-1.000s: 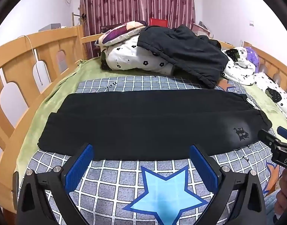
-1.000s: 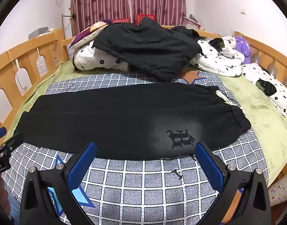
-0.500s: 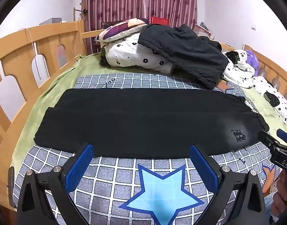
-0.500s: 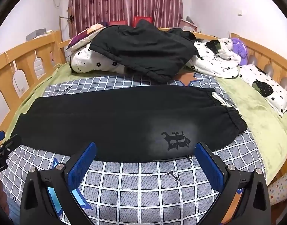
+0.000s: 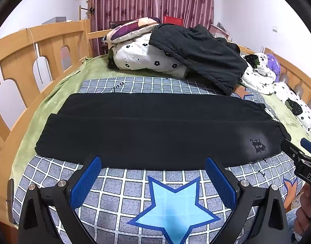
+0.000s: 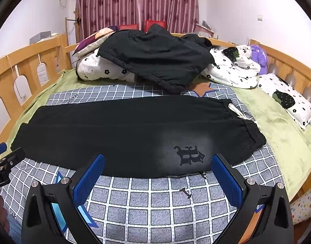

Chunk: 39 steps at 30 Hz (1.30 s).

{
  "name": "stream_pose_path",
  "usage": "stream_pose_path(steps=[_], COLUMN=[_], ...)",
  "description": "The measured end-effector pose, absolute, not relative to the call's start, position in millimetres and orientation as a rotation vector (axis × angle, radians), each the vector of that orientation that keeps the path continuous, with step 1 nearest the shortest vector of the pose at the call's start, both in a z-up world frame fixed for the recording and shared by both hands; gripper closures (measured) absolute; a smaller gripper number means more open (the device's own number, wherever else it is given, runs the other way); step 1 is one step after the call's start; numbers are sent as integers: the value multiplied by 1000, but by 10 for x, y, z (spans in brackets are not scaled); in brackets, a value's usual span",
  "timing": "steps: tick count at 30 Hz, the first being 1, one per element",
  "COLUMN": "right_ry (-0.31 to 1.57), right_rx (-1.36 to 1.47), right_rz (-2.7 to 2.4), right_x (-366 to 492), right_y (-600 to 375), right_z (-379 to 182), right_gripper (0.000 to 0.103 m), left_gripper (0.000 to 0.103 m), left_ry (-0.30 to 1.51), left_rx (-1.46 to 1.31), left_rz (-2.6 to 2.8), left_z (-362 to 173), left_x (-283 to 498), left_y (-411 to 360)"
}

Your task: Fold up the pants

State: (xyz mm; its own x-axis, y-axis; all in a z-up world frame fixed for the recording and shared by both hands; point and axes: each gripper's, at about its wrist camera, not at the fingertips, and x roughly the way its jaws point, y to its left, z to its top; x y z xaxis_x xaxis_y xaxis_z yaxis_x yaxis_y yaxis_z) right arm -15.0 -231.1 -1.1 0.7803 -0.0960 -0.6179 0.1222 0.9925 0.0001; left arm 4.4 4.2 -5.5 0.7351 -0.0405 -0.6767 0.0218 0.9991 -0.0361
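Black pants (image 5: 155, 130) lie flat across the checked bed cover, folded lengthwise, legs to the left and waistband with a white drawstring to the right; they also show in the right wrist view (image 6: 135, 134). A black emblem (image 6: 189, 154) sits near the waist. My left gripper (image 5: 153, 174) is open and empty, just short of the pants' near edge at their middle. My right gripper (image 6: 157, 174) is open and empty, near the front edge by the emblem. The right gripper's tip (image 5: 297, 152) shows in the left wrist view.
A black jacket (image 6: 155, 57) lies over white flowered bedding (image 6: 98, 71) at the back. A wooden rail (image 5: 33, 46) runs along the left, another rail (image 6: 287, 61) along the right. A pillow (image 6: 287, 99) lies on the green blanket (image 6: 281, 134) at right.
Both grippers have pulled back and risen slightly from the pants, so the pants sit a little further away. The jaws stay open. The pants have not moved.
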Motion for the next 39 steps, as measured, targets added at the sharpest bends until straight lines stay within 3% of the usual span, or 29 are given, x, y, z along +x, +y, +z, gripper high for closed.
stream_pose_path(steps=[39], right_ry=[649], right_rx=[32], right_rz=[-128], right_x=[-185], right_y=[-2344], right_z=[6], right_gripper=[0], left_gripper=[0], left_ry=[739], left_rx=[-22], left_rz=[-29], left_z=[-92], left_x=[31], left_y=[25])
